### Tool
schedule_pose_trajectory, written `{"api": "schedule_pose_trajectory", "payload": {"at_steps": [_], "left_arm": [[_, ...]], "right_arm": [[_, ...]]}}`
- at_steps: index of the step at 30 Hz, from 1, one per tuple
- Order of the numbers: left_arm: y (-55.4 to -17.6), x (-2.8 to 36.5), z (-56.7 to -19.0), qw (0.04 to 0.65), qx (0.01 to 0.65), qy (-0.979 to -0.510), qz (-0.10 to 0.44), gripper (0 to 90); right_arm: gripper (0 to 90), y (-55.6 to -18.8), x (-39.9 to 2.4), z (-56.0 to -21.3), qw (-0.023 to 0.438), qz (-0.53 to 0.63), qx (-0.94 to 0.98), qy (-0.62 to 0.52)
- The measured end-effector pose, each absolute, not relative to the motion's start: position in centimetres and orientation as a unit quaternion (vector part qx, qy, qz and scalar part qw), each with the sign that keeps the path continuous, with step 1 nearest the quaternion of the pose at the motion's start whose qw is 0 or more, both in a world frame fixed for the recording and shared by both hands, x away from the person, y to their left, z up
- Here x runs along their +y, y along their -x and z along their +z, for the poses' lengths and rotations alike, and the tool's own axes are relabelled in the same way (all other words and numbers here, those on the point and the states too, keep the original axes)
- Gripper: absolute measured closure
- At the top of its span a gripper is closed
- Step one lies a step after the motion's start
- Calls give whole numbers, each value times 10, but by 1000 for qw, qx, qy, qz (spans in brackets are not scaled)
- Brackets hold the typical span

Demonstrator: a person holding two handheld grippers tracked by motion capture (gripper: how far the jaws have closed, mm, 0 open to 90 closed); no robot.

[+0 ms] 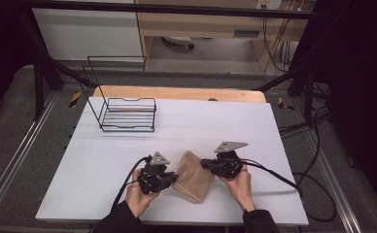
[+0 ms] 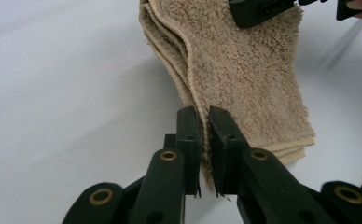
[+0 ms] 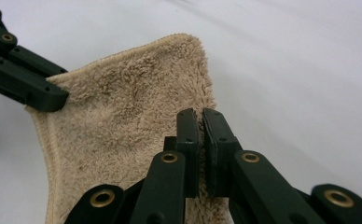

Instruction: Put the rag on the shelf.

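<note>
High view gives me the folded tan terry towel on the white surface; my left claw pinches its left edge, right claw its right edge.

A folded tan towel lies on the white counter between the two tongs. The left tongs, held in the person's left hand, touch the towel's left edge; the right tongs, held in the right hand, meet its upper right edge. A grey three-cornered plate sits on top of each. Well beyond the left tongs, toward the counter's far side, stands a black wire rack. Black cables trail from both tongs.
</note>
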State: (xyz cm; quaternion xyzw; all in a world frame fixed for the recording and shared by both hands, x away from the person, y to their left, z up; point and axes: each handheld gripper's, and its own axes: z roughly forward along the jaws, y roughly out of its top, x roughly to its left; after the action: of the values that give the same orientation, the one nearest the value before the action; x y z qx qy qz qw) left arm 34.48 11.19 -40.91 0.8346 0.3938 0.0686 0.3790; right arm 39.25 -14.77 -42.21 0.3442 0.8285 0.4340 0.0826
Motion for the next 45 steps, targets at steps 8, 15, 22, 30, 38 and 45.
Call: {"api": "schedule_pose_trajectory", "payload": {"at_steps": [8, 15, 22, 30, 38, 45], "left_arm": [[-342, 142, -418, 364, 426, -824, 88, 821], [-337, 149, -432, 346, 446, -821, 86, 797], [-341, 156, -429, 359, 441, -818, 87, 631], [-371, 170, -414, 382, 429, -811, 110, 333], [-406, 165, -421, 384, 436, -808, 99, 203], [-426, 157, -437, 387, 434, -809, 90, 355]], "right_arm": [[862, -413, -98, -430, 86, 433, 840, -316], [853, -425, -77, -445, 78, 421, 851, -304], [736, -427, -78, -447, 79, 423, 846, -314], [375, -413, -111, -415, 100, 455, 820, -334], [149, -399, -158, -423, 93, 452, 802, -379], [97, -392, -181, -434, 82, 455, 786, -410]]}}
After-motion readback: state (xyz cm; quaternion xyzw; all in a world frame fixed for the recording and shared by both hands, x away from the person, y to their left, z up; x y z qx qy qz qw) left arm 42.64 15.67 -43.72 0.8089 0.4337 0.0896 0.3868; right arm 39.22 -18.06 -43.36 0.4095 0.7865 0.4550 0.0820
